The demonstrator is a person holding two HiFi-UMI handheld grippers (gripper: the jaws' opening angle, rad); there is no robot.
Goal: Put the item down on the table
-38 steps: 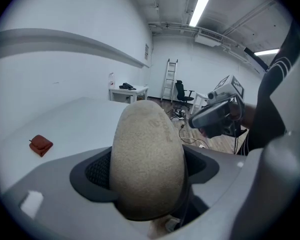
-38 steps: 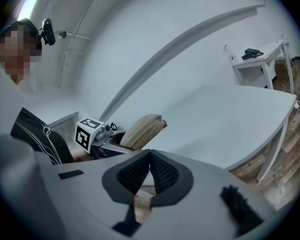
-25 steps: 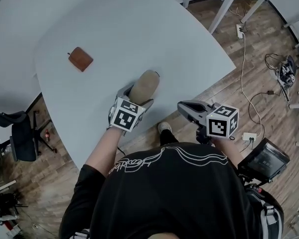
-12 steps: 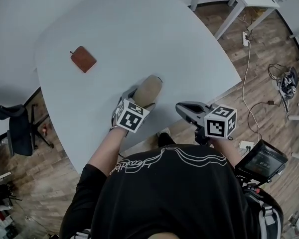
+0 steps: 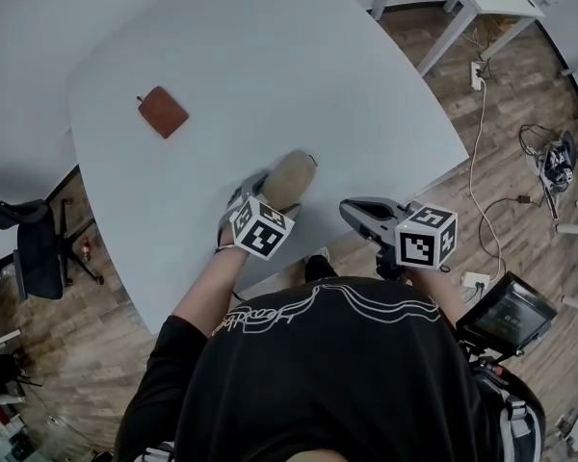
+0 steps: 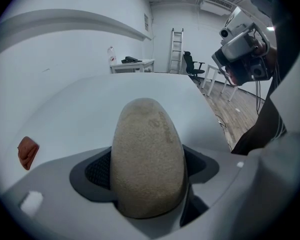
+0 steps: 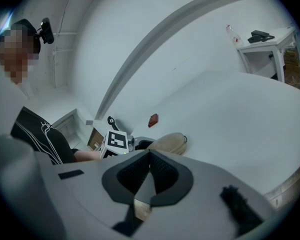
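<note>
Slightly nearer your right one than a second ago, your left hand-held gripper (image 5: 268, 192) is clamped wide on the tan suede item (image 5: 291, 173), which juts forward from it over the tabletop (image 5: 270, 56). Beside it, your right hand-held gripper (image 5: 350, 209) is closed and empty. Far ahead-left lies a brown wallet (image 5: 163, 113).

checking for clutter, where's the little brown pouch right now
In the head view, the brown pouch lies on the white table toward its far left, well apart from the beige item.
</note>
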